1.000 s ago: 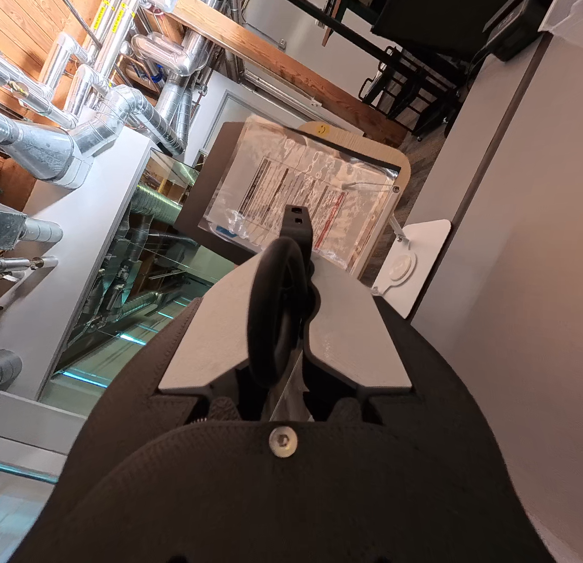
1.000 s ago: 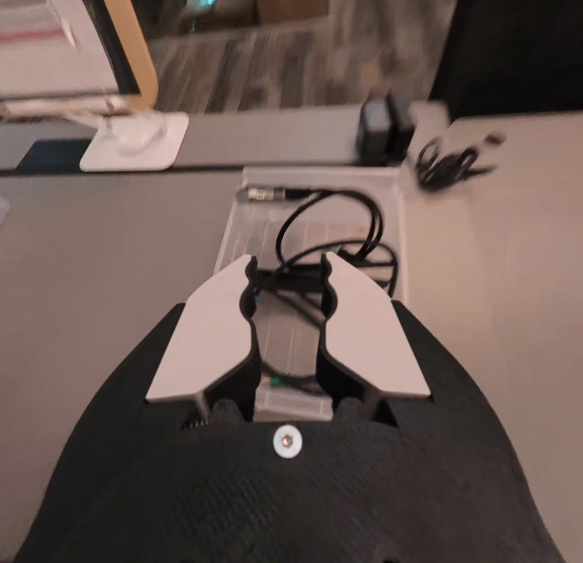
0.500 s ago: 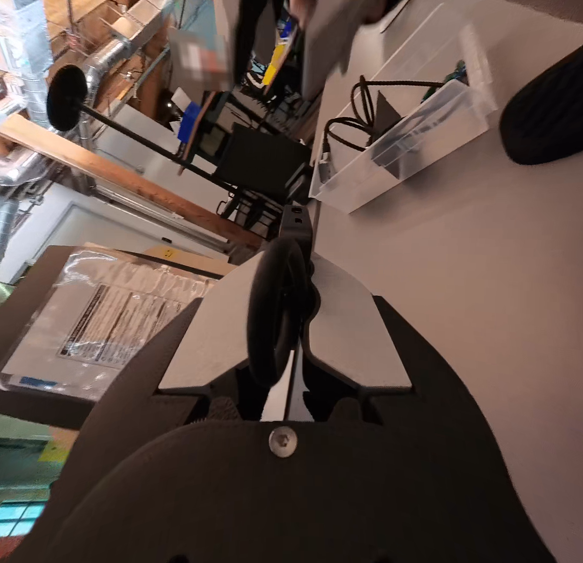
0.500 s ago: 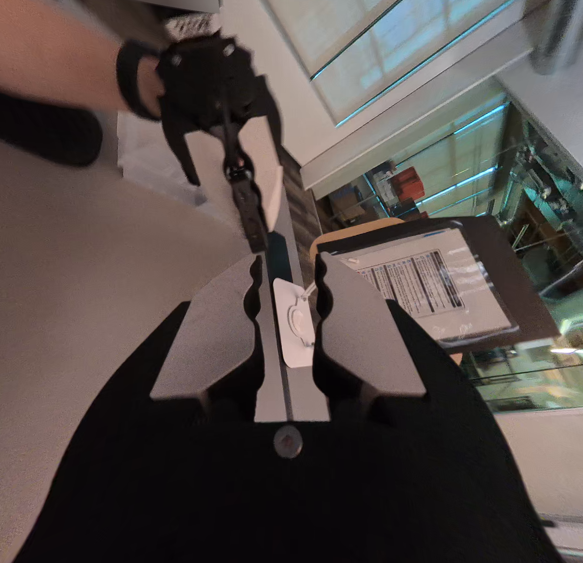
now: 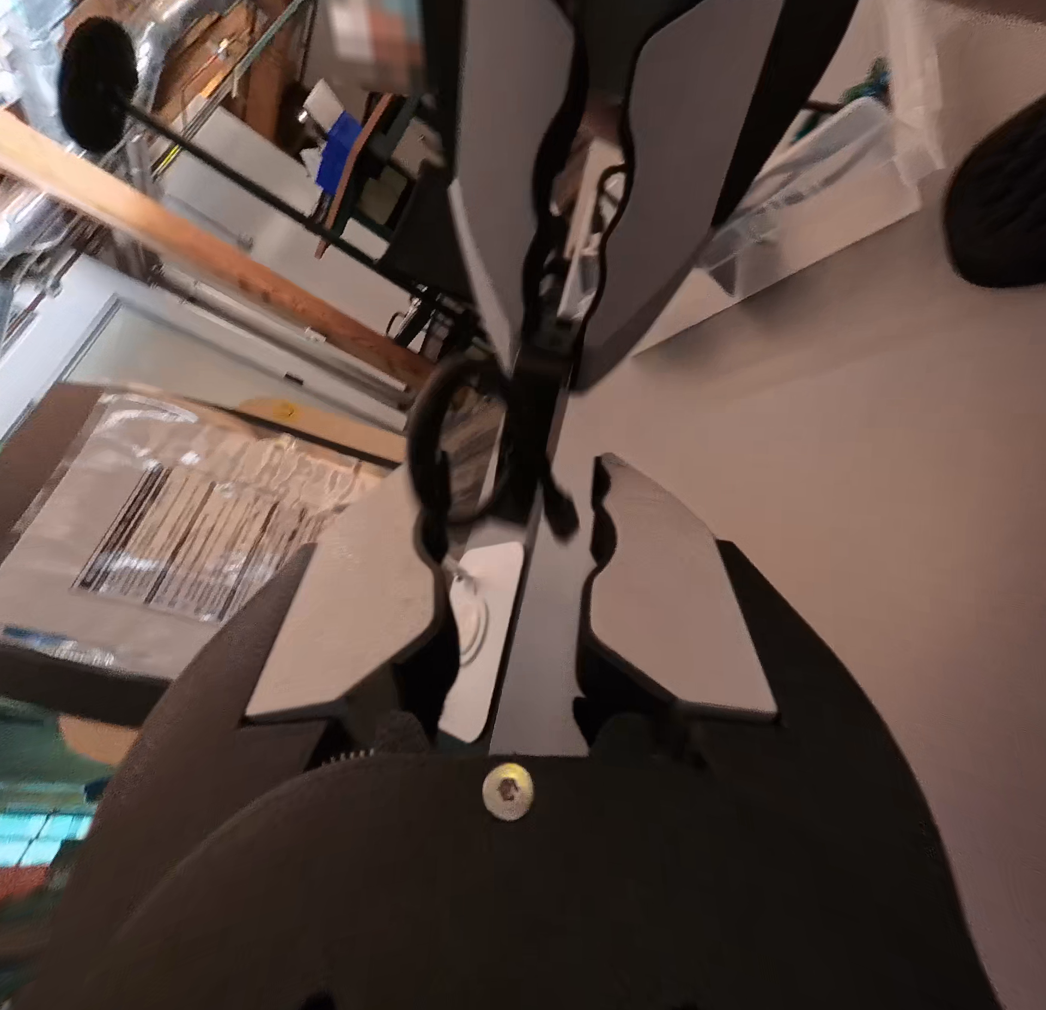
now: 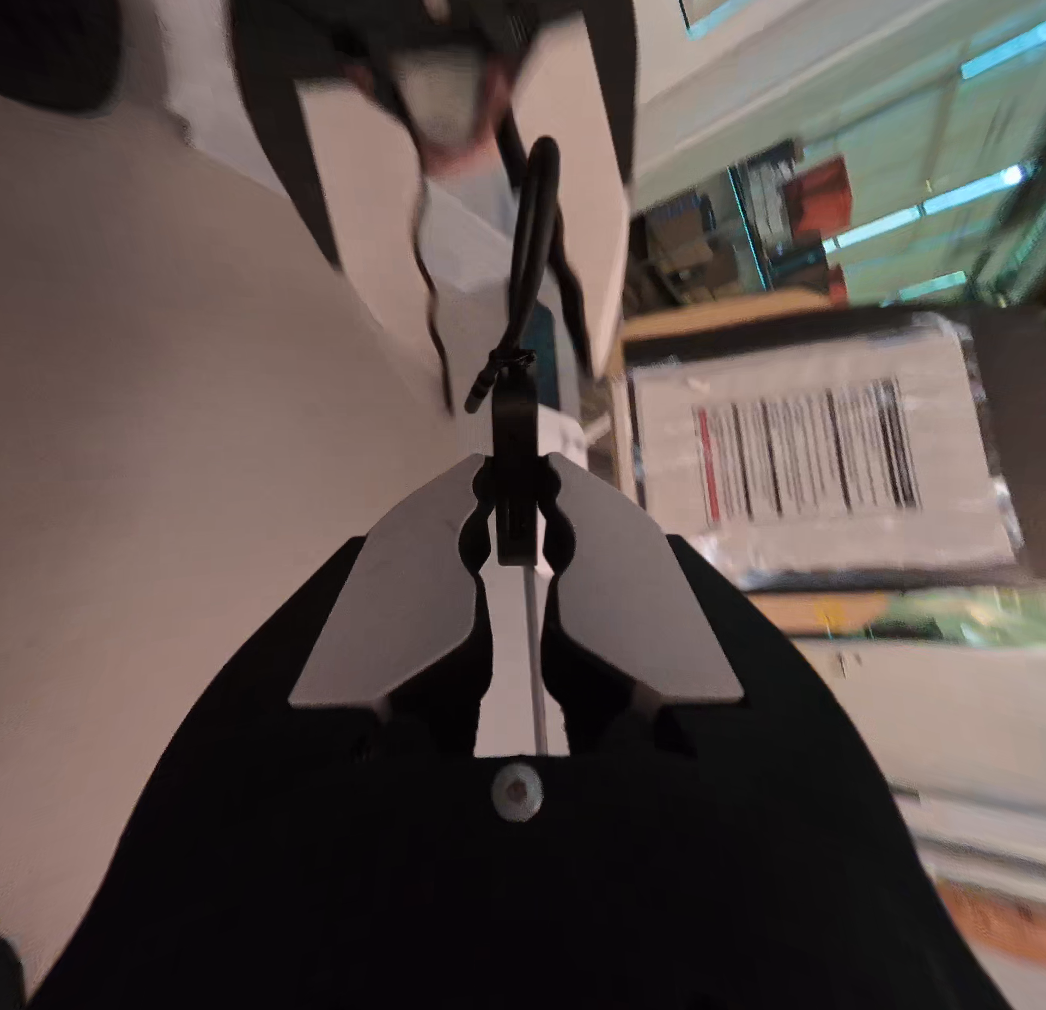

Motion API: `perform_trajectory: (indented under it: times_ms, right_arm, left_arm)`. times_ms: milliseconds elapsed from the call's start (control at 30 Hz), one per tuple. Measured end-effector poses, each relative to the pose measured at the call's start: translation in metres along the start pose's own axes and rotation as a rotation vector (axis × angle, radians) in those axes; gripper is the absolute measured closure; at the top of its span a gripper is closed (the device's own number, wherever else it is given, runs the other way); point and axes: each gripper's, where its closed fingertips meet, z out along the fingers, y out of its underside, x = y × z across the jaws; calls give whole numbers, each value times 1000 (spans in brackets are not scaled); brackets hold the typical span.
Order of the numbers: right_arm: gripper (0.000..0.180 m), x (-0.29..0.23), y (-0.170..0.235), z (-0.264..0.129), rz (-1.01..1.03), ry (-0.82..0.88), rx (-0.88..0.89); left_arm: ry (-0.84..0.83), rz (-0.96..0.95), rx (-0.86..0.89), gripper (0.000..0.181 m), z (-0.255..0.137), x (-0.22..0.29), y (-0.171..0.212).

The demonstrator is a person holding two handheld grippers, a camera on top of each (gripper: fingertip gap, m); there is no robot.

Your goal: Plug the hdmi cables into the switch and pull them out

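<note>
Our left gripper [image 5: 512, 521] has its fingers released. At twelve o'clock, our right gripper [image 6: 512, 465] grips the HDMI plug [image 6: 514, 473], held above the worktop [image 6: 170, 417]. Its body seems rigid; the looped cable [image 6: 532, 236] looks light and springy, so we'd hold the plug.

Warm, dim indoor light falls on my table [image 5: 821, 502], with cooler teal glow from the windows [image 6: 905, 134] at one side. Both views are smeared by motion blur, worst toward the far tongs and the bagged sheet [image 6: 804, 451]. Wide-angle bending curves everything at the edges.
</note>
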Motion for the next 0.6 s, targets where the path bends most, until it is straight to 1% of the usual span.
perform_trajectory:
  times_ms: [67, 100, 133, 200, 267, 300, 367, 400, 500, 533, 600]
  right_arm:
    - [165, 27, 42, -21, 107, 69, -78]
    - [165, 42, 69, -36, 204, 107, -104]
    - [165, 55, 101, -52, 315, 146, -128]
    - [165, 67, 174, -82, 534, 205, -203]
    - [165, 62, 243, -103, 712, 234, -276]
    - [164, 55, 265, -107, 803, 213, -274]
    - [165, 38, 288, -105, 943, 132, -230]
    - [165, 28, 295, -102, 978, 88, -233]
    - [164, -2, 321, -100, 1002, 0, -377]
    - [165, -10, 322, -99, 1024, -47, -384]
    - [165, -11, 325, -98, 1046, -53, -374]
  left_arm:
    - [-56, -56, -20, 120, -7, -19, 6]
    - [-71, -87, -23, 119, -12, -27, 9]
    - [-80, -115, -20, 120, -18, -34, 12]
    - [-84, -160, -9, 128, -30, -45, 15]
    - [-100, -182, -5, 131, -40, -55, 19]
    - [-110, -188, -7, 133, -44, -59, 20]
    - [-112, -197, -13, 134, -50, -63, 23]
    - [-119, -197, -19, 135, -51, -65, 25]
    - [-132, -192, -39, 137, -54, -69, 32]
    - [-132, -191, -47, 137, -54, -69, 34]
    - [-129, -191, -58, 137, -54, -69, 37]
